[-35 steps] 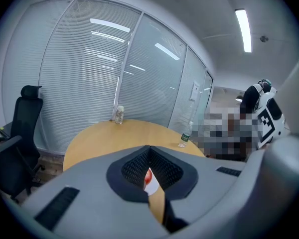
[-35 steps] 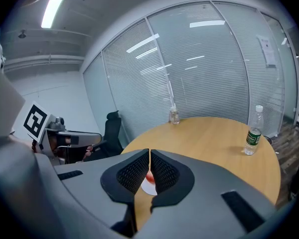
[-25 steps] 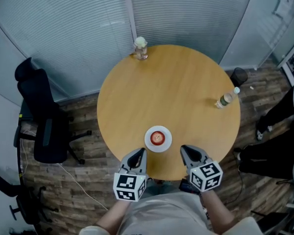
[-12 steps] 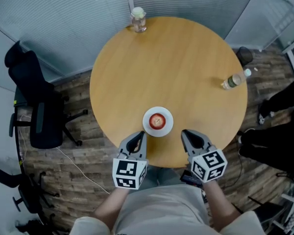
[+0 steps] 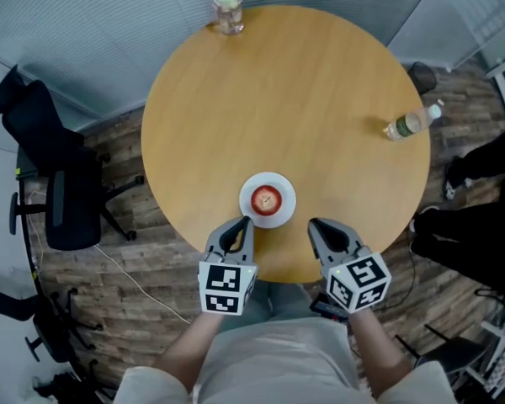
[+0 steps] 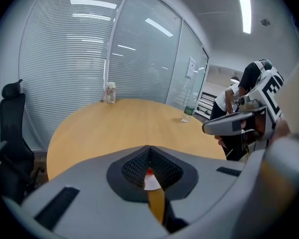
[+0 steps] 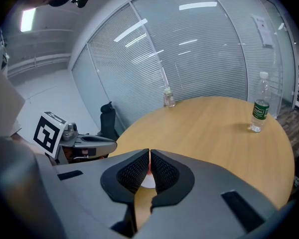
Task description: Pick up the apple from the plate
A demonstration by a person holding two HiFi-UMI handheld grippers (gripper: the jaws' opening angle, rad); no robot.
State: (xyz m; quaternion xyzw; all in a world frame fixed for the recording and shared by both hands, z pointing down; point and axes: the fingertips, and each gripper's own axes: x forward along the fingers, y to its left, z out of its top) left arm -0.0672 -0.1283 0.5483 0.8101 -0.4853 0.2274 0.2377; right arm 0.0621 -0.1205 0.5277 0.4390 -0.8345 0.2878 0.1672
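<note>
The apple [image 5: 267, 199] sits in the middle of a white plate [image 5: 284, 213] near the edge of the round bench [image 5: 286, 99] closest to the person. It lies ahead of both claws and between them. The left claw [image 5: 241, 224] has its tips just beside the plate's rim, so it looks the nearer; the right claw [image 5: 315, 225] stands a little further off to the other side. The apple is round, so no axis matters. Both claws are closed and empty, and I judge either must spread before it can take the fruit. The head view shows these gaps plainly; each gripper view gives only a red sliver over white through the notch behind its meeting tips
</note>
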